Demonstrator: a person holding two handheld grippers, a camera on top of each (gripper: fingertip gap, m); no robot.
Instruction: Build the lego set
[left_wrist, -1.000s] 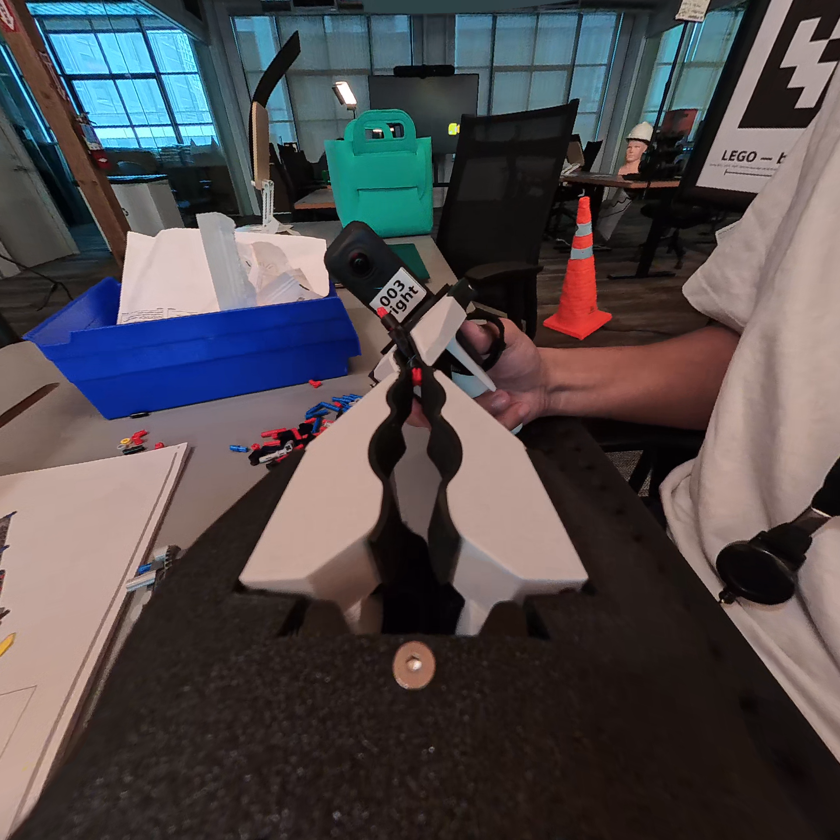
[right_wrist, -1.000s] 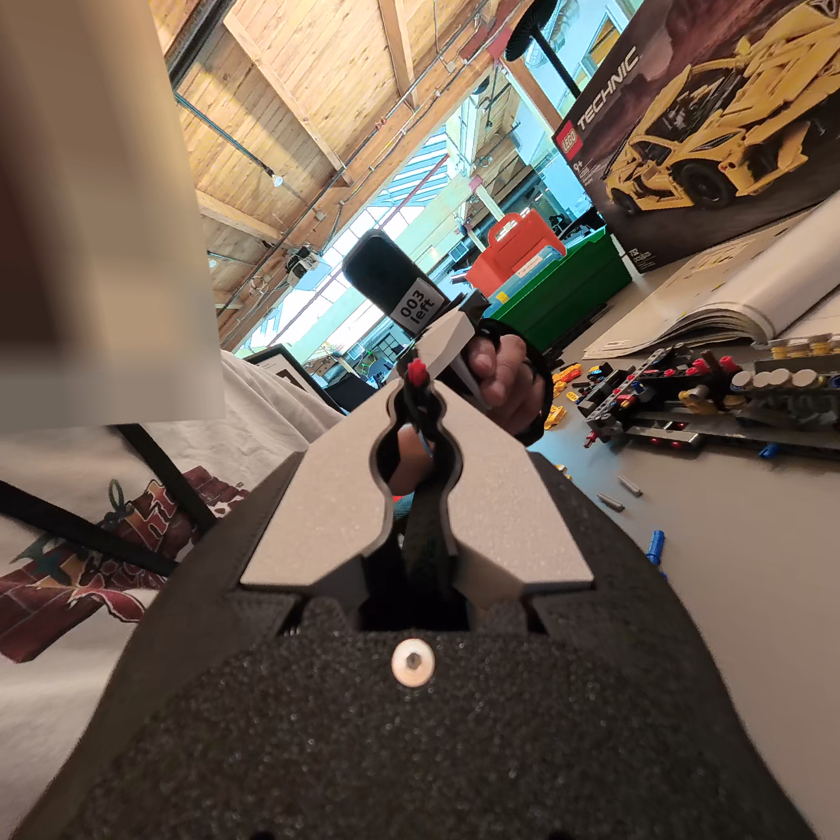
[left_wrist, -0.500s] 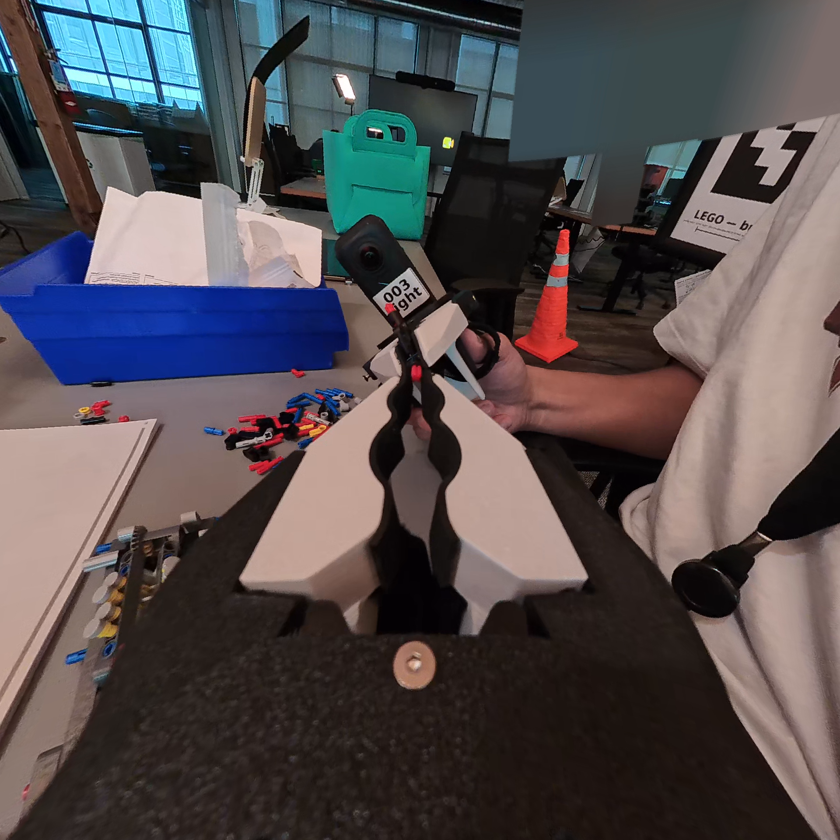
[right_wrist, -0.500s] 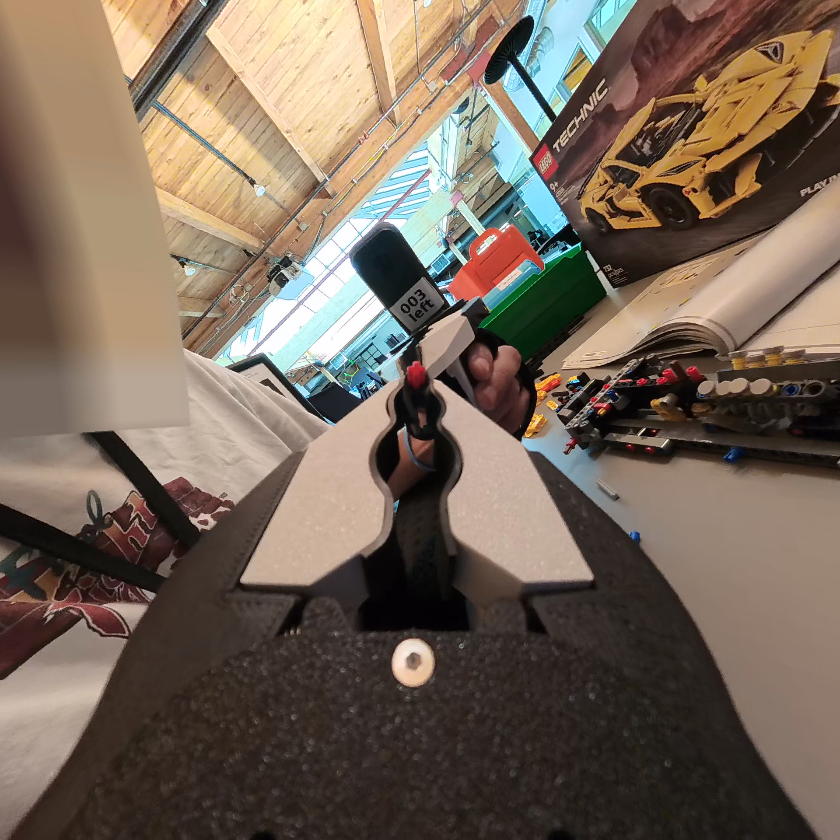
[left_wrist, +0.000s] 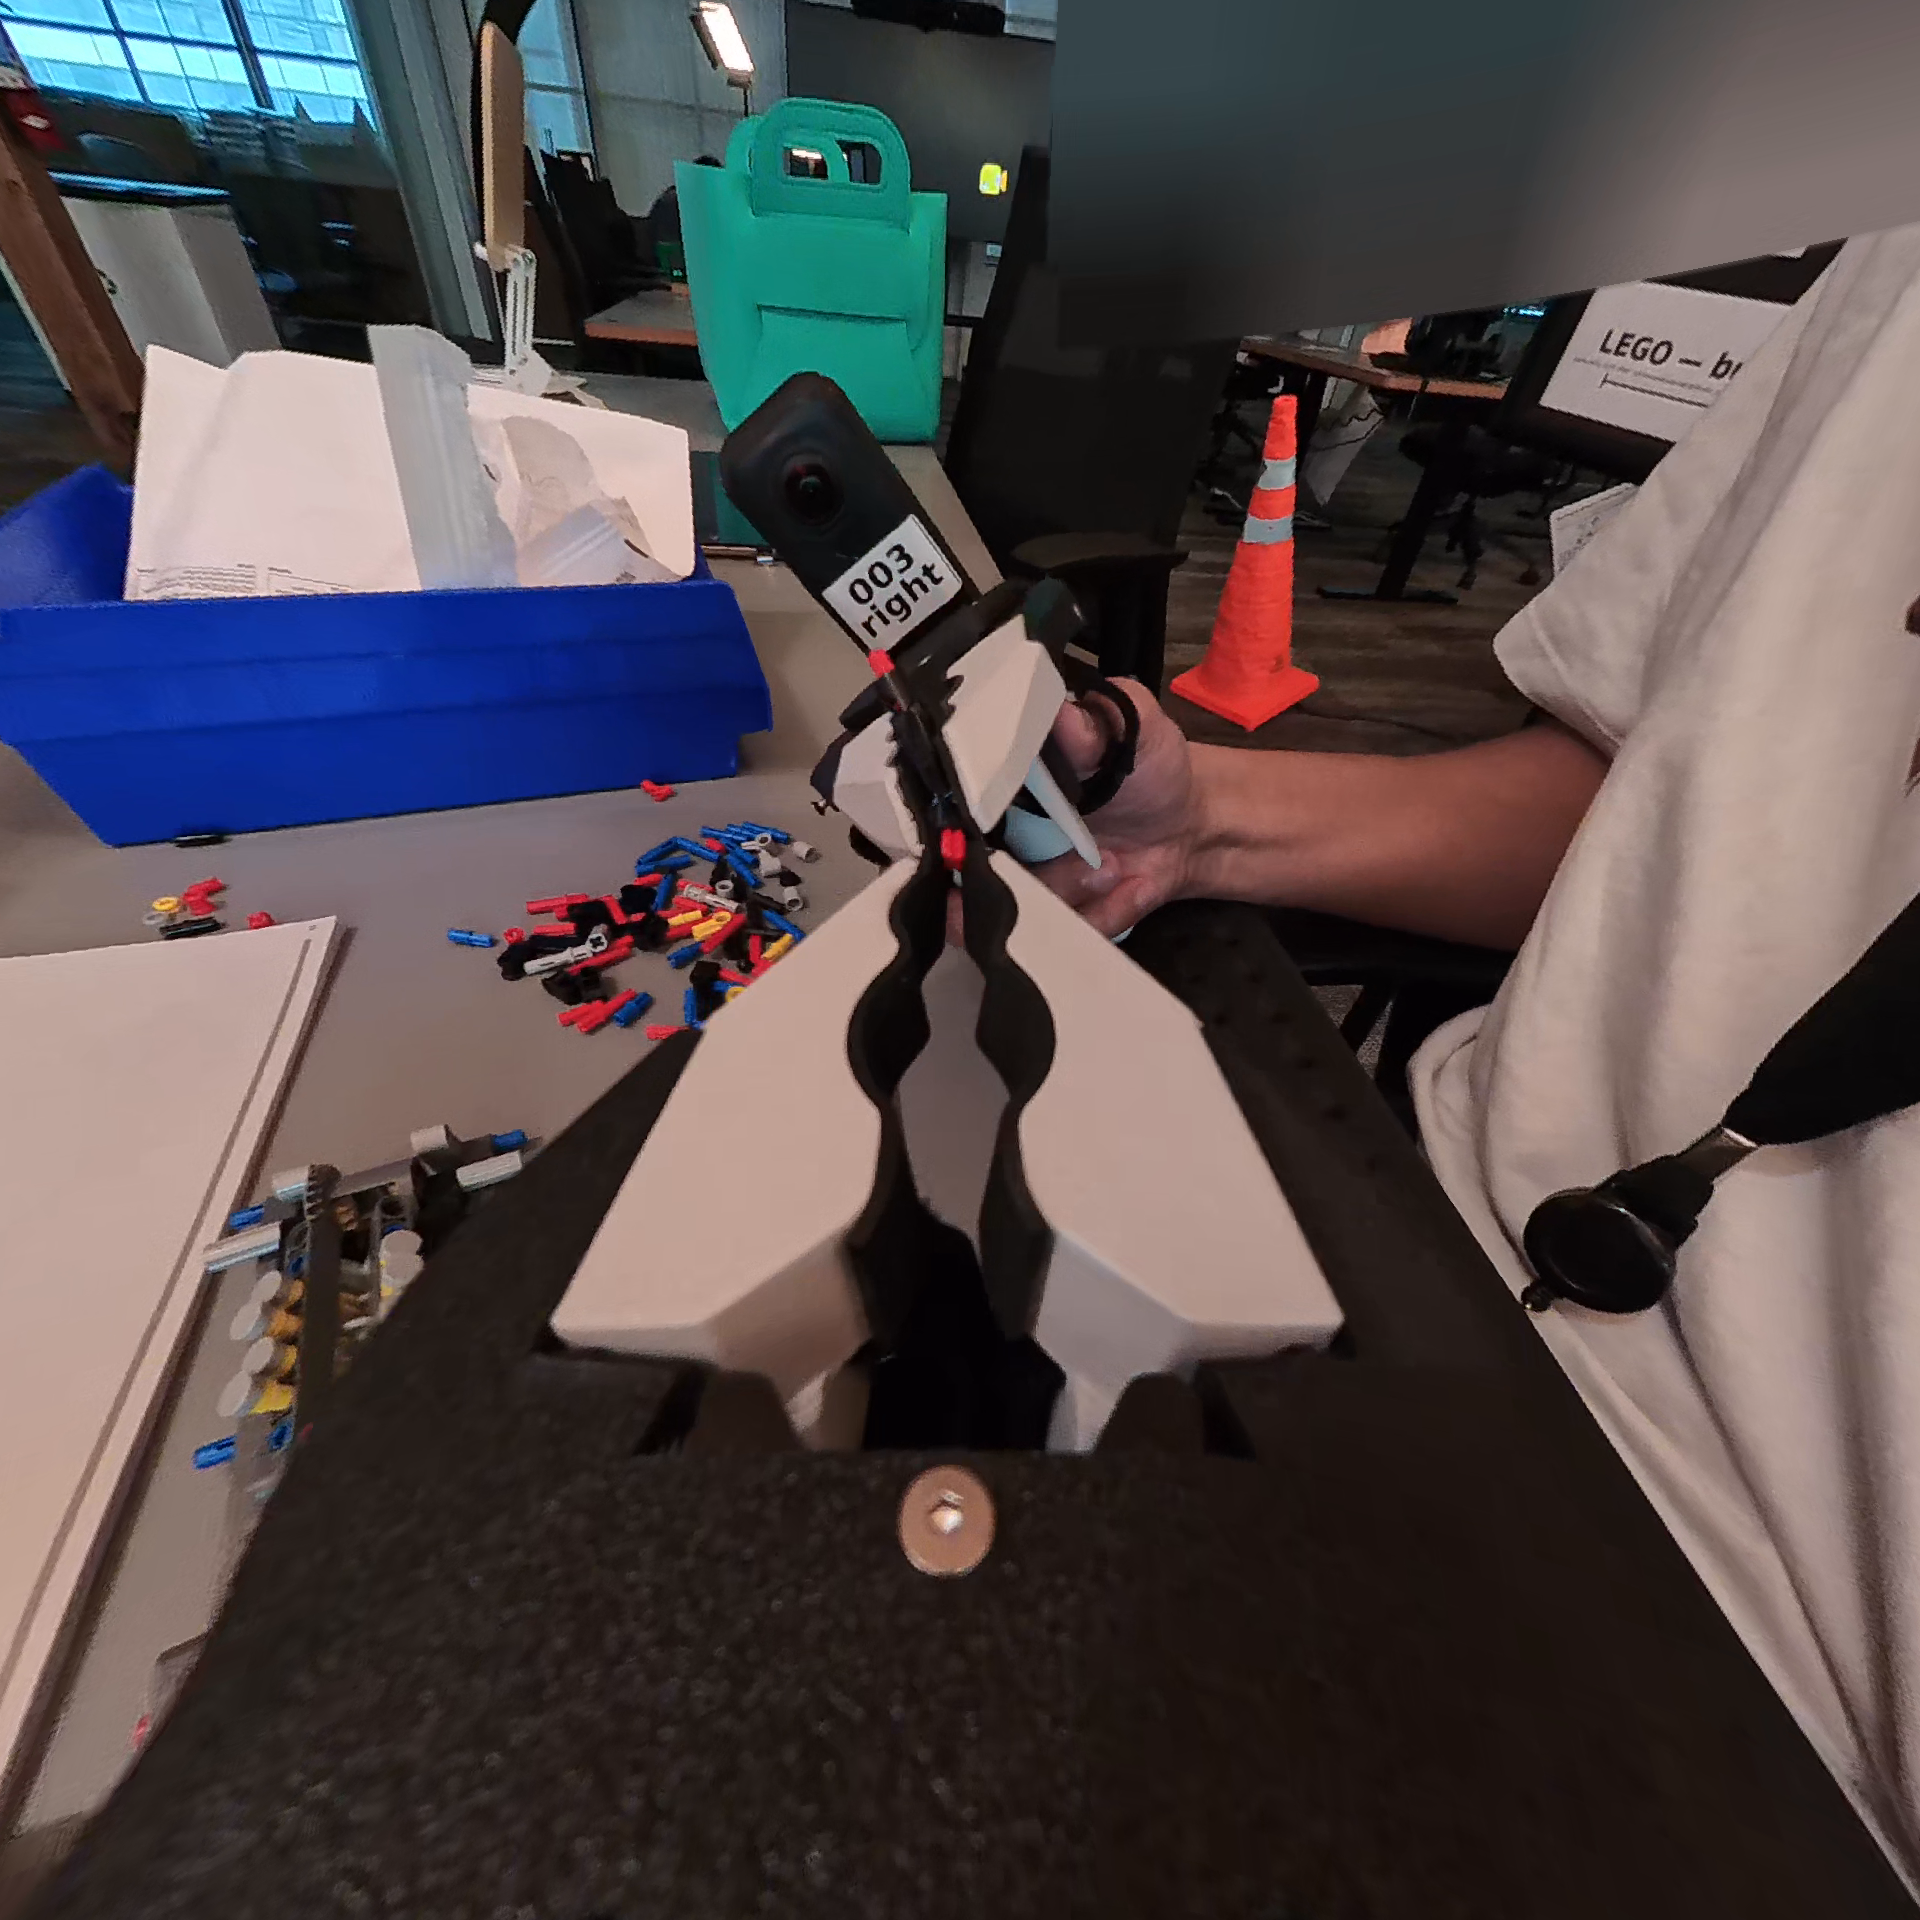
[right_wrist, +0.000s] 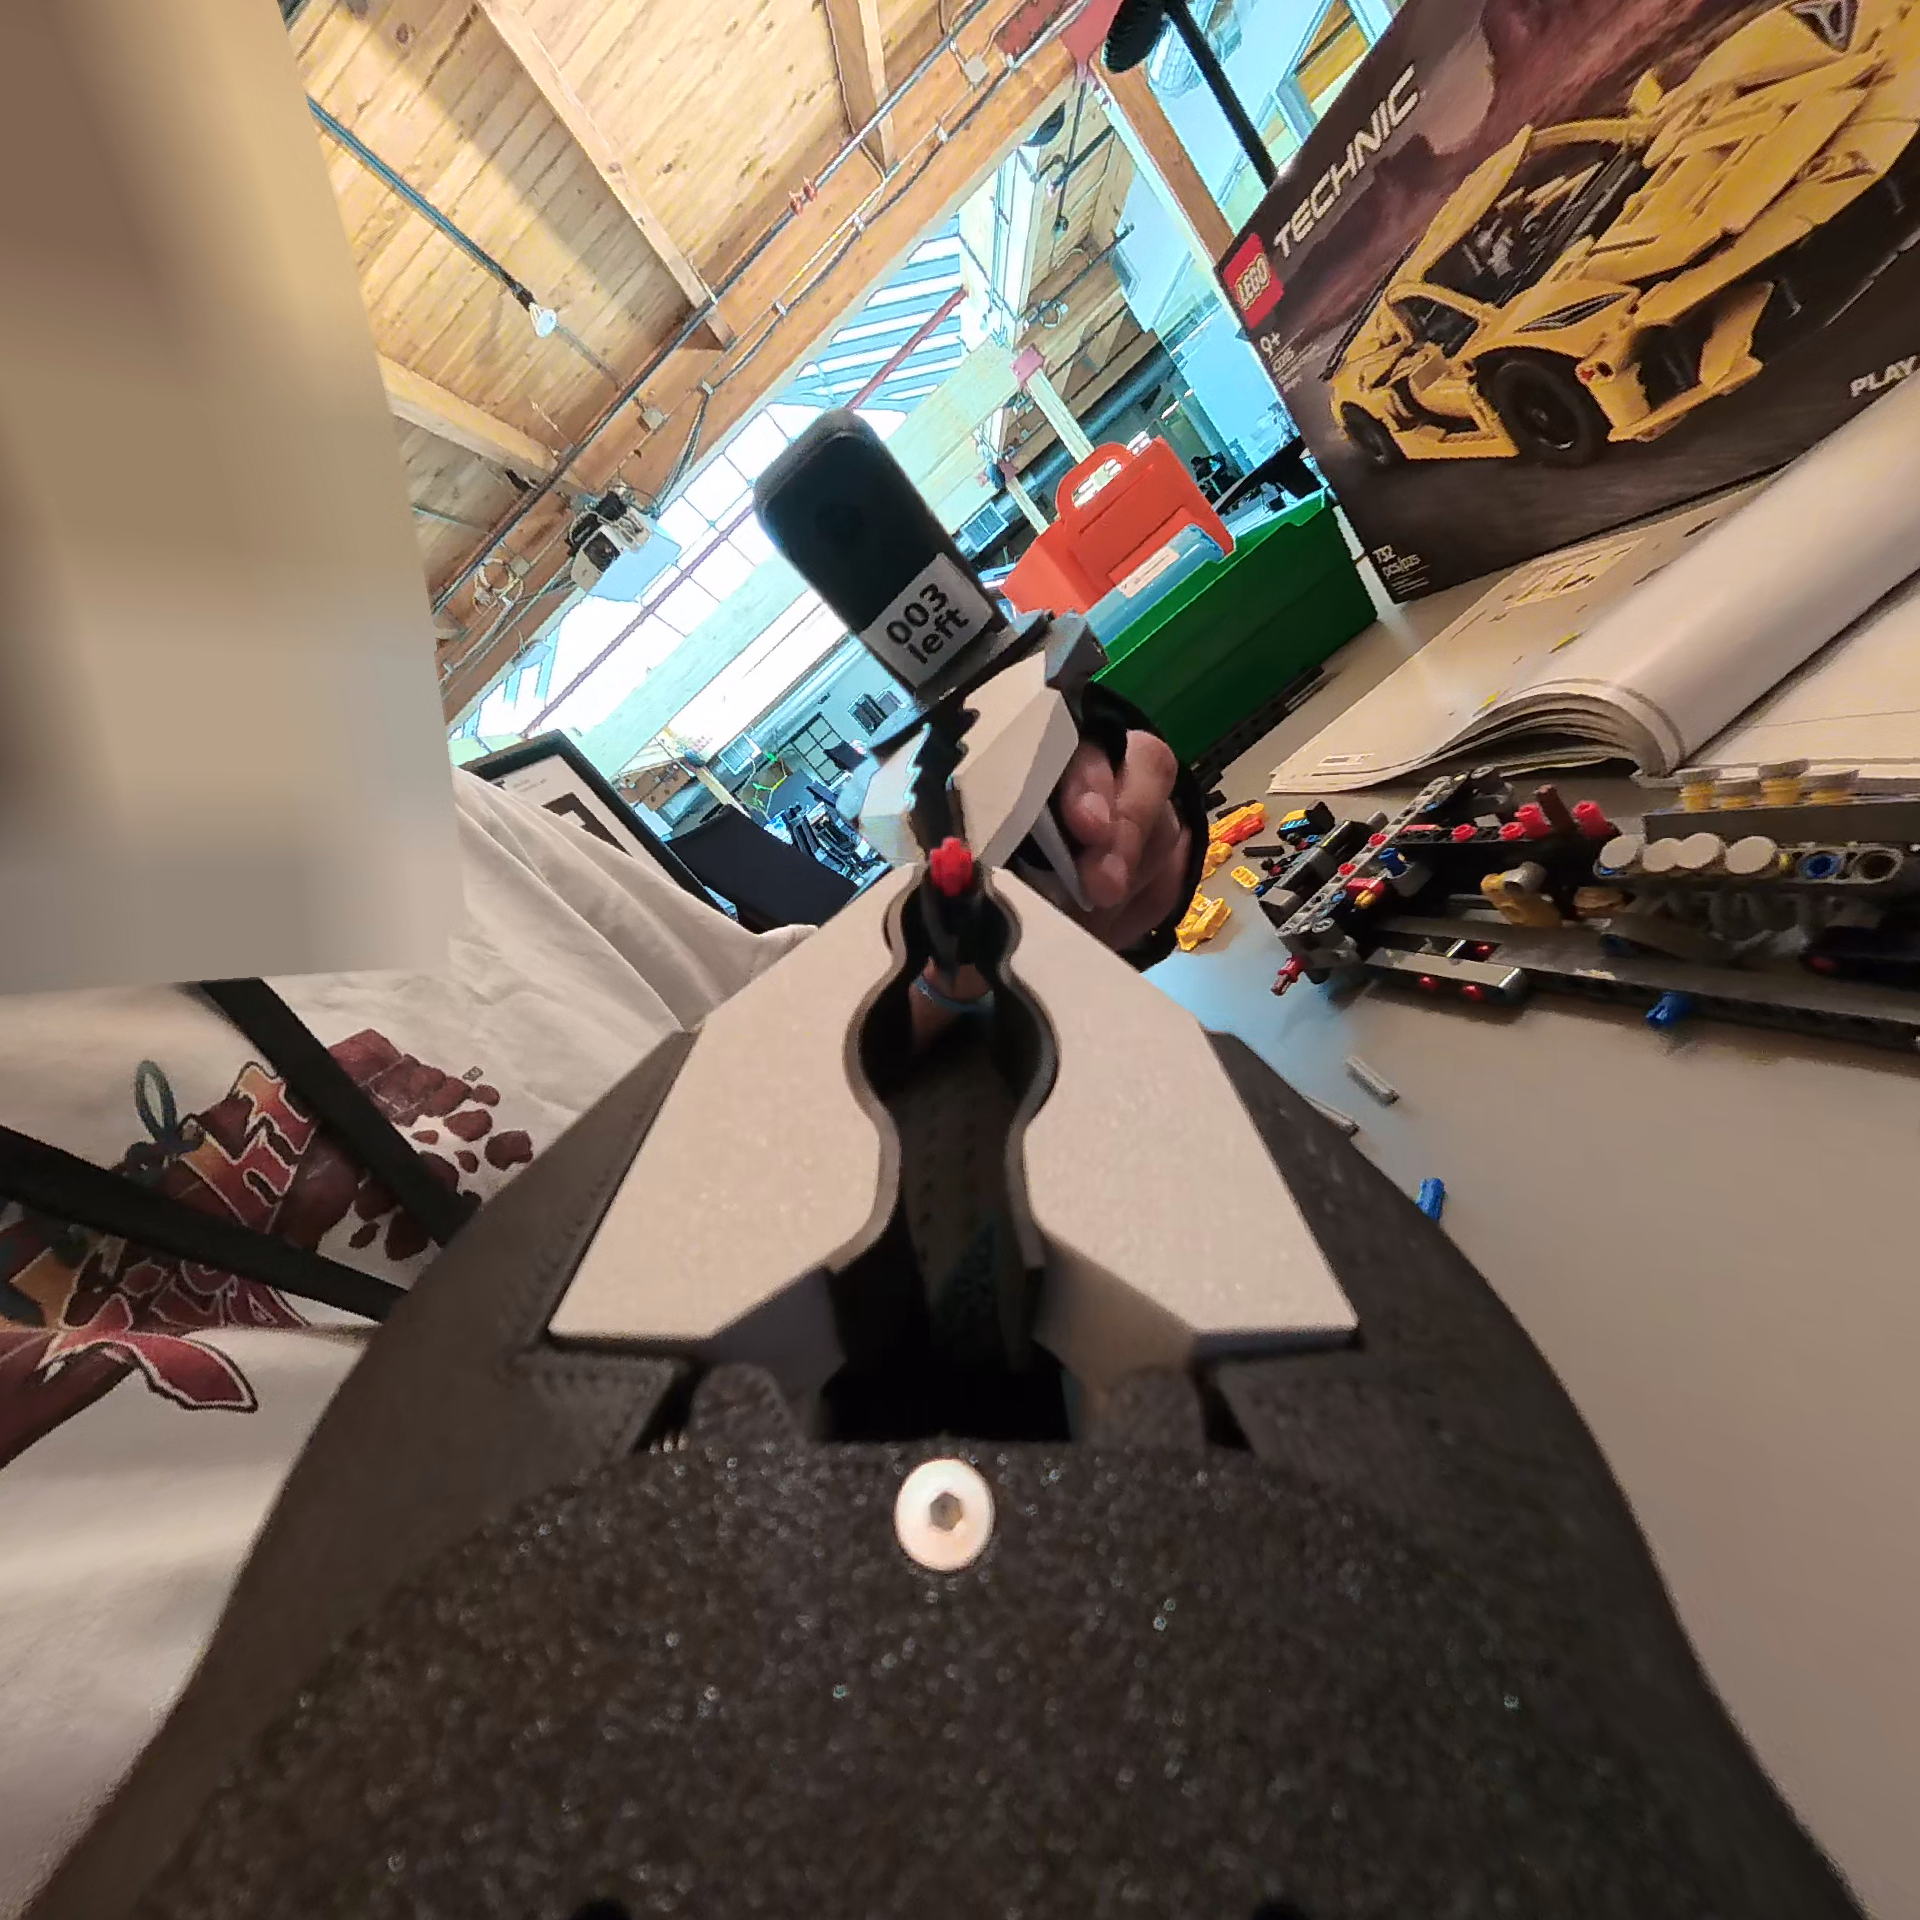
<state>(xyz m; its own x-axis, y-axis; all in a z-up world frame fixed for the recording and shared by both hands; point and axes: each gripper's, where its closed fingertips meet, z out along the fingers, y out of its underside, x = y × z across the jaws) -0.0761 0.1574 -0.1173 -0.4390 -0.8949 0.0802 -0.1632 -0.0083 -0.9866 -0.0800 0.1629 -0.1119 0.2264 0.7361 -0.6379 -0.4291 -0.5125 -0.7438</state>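
The left gripper (left_wrist: 951, 868) and the right gripper (right_wrist: 948, 883) were both raised above the table (left_wrist: 416, 997), tip against tip. Between them was one thin black lego piece with red ends (left_wrist: 948, 847), and it seemed that each tool pinched it at its tips. The jaws of each stood almost closed, with only a narrow gap further back between the wavy black pads (left_wrist: 883, 1018). One hand (left_wrist: 1127, 821) held the right tool and one hand (right_wrist: 1127, 831) held the left tool.

On the table lay one half-built lego frame (right_wrist: 1558, 894), long and grey, beside one open instruction book (right_wrist: 1621, 675). One pile of loose small pieces (left_wrist: 665, 935), red, blue, black and yellow, lay in front of one blue bin (left_wrist: 364, 696); I could not count them. One set box (right_wrist: 1621, 291) with a yellow car stood behind the book.
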